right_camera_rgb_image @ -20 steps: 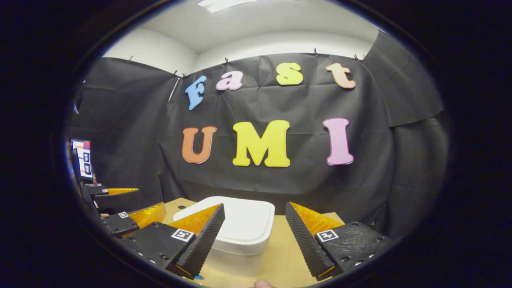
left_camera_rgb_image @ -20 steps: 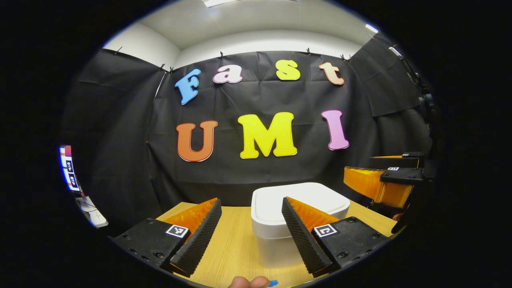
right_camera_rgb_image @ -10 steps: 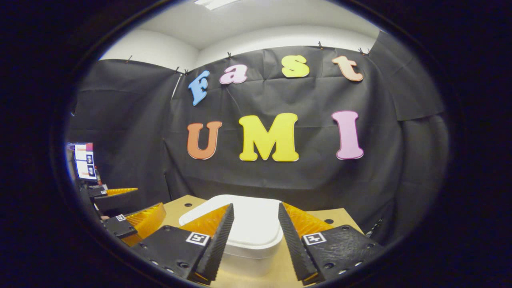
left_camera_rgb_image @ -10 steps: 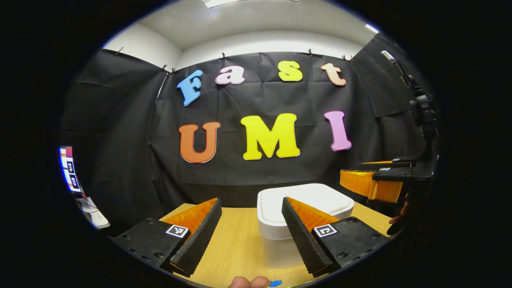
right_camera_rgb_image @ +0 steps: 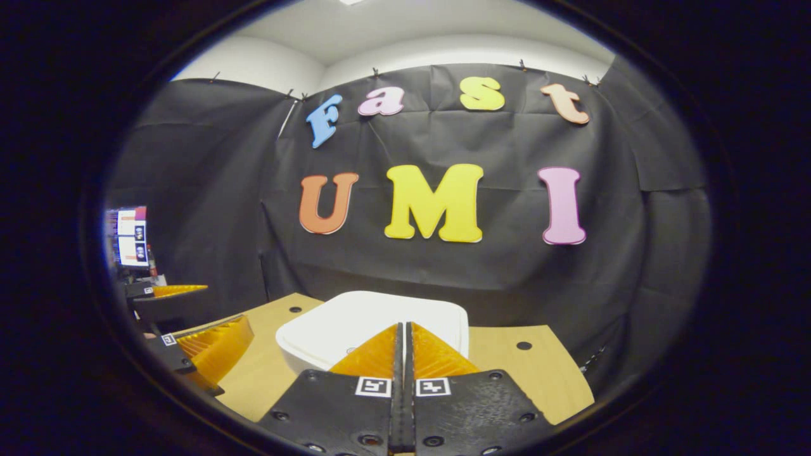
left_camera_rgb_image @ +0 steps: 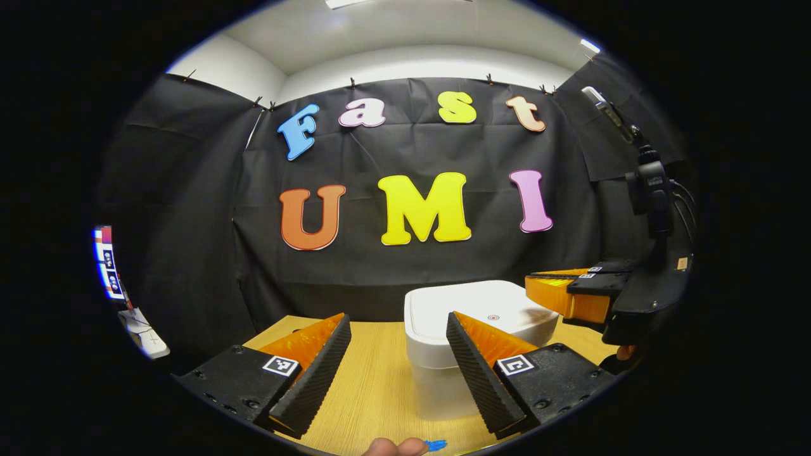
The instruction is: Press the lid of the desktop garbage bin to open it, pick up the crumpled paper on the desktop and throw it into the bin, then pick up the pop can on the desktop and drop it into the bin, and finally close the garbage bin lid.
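The white desktop bin (left_camera_rgb_image: 443, 380) stands on the wooden table with its lid (left_camera_rgb_image: 488, 304) down flat. In the left gripper view my left gripper (left_camera_rgb_image: 396, 323) is open and holds nothing, its right finger overlapping the bin's front. My right gripper (left_camera_rgb_image: 538, 288) reaches in from the right, just over the lid's right edge. In the right gripper view the right gripper (right_camera_rgb_image: 403, 326) is shut with nothing between its fingers, its tips low above the near side of the lid (right_camera_rgb_image: 355, 316). Whether they touch the lid I cannot tell. The left gripper (right_camera_rgb_image: 225, 307) stands open at the left.
The wooden table (right_camera_rgb_image: 532, 373) has small holes near its back edge, and the black cloth wall rises right behind it. A lit screen (right_camera_rgb_image: 130, 237) stands far left. A fingertip (left_camera_rgb_image: 396, 446) and a small blue thing (left_camera_rgb_image: 437, 444) show at the bottom edge.
My right gripper has gone from open to shut and moved in over the bin lid. The left gripper has barely moved and stays open.
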Tool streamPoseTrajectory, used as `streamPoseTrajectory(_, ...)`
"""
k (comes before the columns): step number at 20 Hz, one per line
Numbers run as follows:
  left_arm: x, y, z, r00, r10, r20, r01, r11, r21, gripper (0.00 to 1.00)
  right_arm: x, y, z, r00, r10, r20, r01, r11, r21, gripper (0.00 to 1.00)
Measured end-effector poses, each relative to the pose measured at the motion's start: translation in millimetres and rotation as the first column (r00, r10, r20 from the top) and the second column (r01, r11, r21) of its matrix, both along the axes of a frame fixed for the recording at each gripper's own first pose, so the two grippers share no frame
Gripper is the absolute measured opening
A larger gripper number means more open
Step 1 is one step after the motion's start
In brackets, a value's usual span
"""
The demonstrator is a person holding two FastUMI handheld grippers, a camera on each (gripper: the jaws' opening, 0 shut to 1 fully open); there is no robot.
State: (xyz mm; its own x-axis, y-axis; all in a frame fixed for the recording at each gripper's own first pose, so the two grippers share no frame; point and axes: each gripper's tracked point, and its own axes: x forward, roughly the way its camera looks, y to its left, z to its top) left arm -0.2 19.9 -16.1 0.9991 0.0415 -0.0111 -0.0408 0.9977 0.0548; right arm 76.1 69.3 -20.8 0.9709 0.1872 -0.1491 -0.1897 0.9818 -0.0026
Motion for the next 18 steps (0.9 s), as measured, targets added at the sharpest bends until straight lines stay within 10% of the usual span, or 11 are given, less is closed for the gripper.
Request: streamPoseTrajectory(18,-3,3,-19,1.000,0.007,-0.026,-0.007,1.000,-0.018,0.98,3,5,-23,0.998,0.029,-0.051,-0.029,1.000,0.002,0.00)
